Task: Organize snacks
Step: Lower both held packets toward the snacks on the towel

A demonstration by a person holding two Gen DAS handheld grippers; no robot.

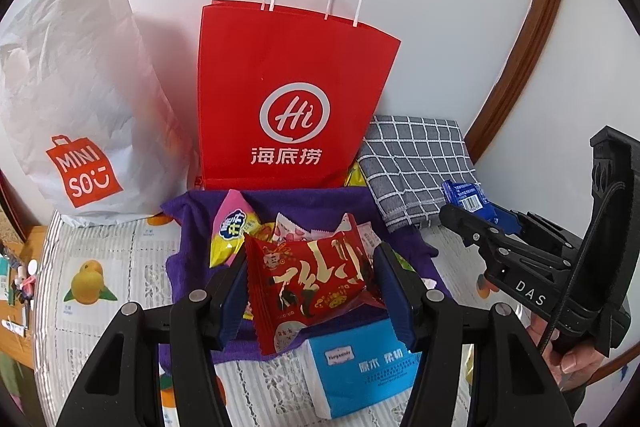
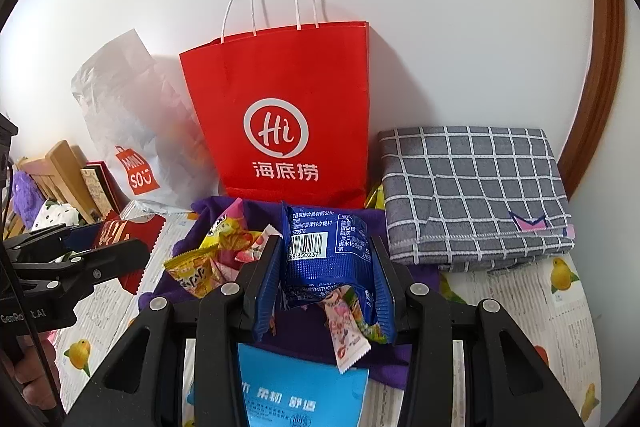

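Observation:
My left gripper (image 1: pixel 312 283) is shut on a red snack packet (image 1: pixel 312 287) with gold lettering, held above a purple cloth (image 1: pixel 192 259). It also shows in the right wrist view (image 2: pixel 120 247). My right gripper (image 2: pixel 324 279) is shut on a blue snack packet (image 2: pixel 324 247) with a barcode; it appears at the right in the left wrist view (image 1: pixel 468 197). Several loose snacks (image 2: pixel 212 259) lie on the purple cloth. A red Haidilao paper bag (image 1: pixel 288 99) stands upright behind them against the wall, mouth up.
A white Miniso bag (image 1: pixel 76 119) stands left of the red bag. A folded grey checked cloth (image 2: pixel 468 191) lies to the right. A blue tissue pack (image 1: pixel 360 367) lies near me. The table has a fruit-print cover (image 1: pixel 88 279). A wooden frame (image 2: pixel 596 95) curves at right.

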